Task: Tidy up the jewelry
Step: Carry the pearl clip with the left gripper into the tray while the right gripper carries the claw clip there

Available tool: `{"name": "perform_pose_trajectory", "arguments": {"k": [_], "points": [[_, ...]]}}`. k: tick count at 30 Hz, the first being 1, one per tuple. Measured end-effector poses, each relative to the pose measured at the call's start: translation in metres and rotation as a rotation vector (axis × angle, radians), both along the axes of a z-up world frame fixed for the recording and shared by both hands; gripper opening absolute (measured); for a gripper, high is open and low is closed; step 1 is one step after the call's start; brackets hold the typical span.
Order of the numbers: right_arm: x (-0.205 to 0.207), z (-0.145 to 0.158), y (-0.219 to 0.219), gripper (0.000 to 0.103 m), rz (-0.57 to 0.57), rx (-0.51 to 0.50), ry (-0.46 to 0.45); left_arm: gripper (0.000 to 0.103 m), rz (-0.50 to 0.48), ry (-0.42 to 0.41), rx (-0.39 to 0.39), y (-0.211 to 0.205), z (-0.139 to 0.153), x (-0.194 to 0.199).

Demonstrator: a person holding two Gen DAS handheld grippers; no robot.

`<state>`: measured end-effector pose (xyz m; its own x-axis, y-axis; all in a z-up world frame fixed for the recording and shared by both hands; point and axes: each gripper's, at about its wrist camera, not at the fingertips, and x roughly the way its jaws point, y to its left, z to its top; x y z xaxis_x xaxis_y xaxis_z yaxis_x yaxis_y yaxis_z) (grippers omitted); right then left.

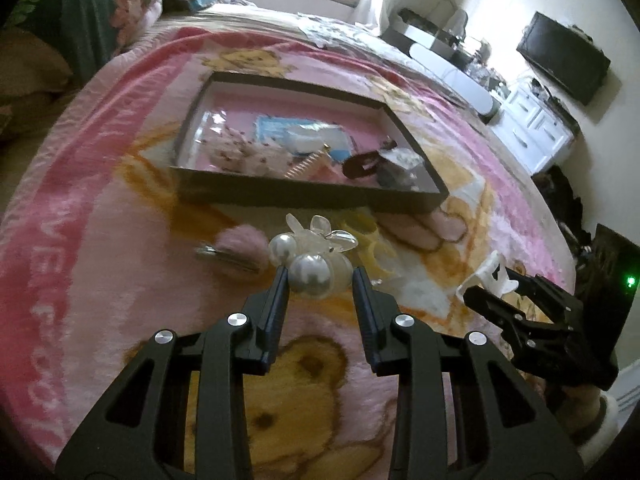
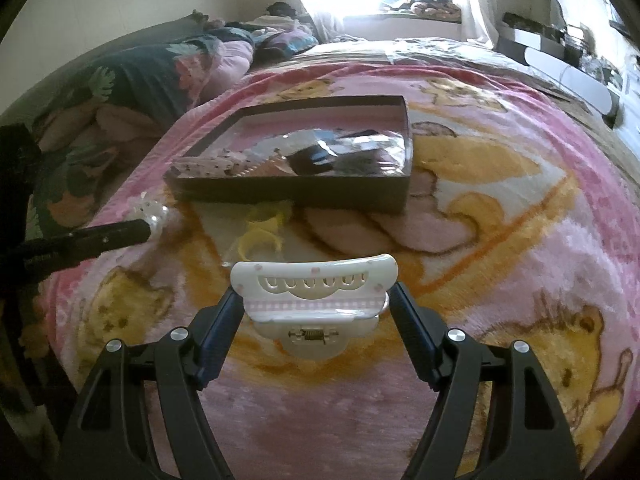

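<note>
My left gripper (image 1: 320,276) is shut on a pearl and clear-petal hair clip (image 1: 310,256), held above the blanket just in front of the dark shallow box (image 1: 304,196). My right gripper (image 2: 316,300) is shut on a white claw hair clip (image 2: 316,300), also held above the blanket. The right gripper also shows in the left wrist view (image 1: 486,284) at the right with the white clip (image 1: 490,276). The box (image 2: 296,192) holds several hair accessories and plastic-wrapped items. The left gripper shows at the left of the right wrist view (image 2: 154,216).
A pink fluffy clip (image 1: 240,250) and yellow rings in a clear bag (image 1: 366,236) lie on the pink bear blanket (image 1: 100,240) before the box. The yellow rings also show in the right wrist view (image 2: 260,236). Pillows lie at the left; white cabinets (image 1: 532,128) stand right.
</note>
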<state>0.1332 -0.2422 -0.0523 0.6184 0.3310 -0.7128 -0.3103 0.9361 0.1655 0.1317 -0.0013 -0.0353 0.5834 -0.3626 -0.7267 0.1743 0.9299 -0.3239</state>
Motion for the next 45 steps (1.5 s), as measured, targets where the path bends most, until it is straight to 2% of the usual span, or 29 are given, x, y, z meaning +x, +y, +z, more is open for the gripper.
{"name": "perform_pose_trajectory", "arguments": {"k": [13,27,37,45], "points": [[0.021,0.031,0.039,0.073,0.074,-0.011,-0.084,0.024,0.066,-0.065,-0.007,0.034,0.028,0.011],[0.062,0.055,0.043,0.073,0.085,0.003,-0.152,0.025,0.085,-0.096,0.033,0.033,0.047,0.053],[0.09,0.06,0.029,0.073,0.064,-0.007,-0.184,0.025,0.071,-0.081,0.074,0.016,0.044,0.09],[0.114,0.051,0.016,0.073,0.044,-0.002,-0.159,0.025,0.056,-0.058,0.106,-0.001,0.032,0.118]]}}
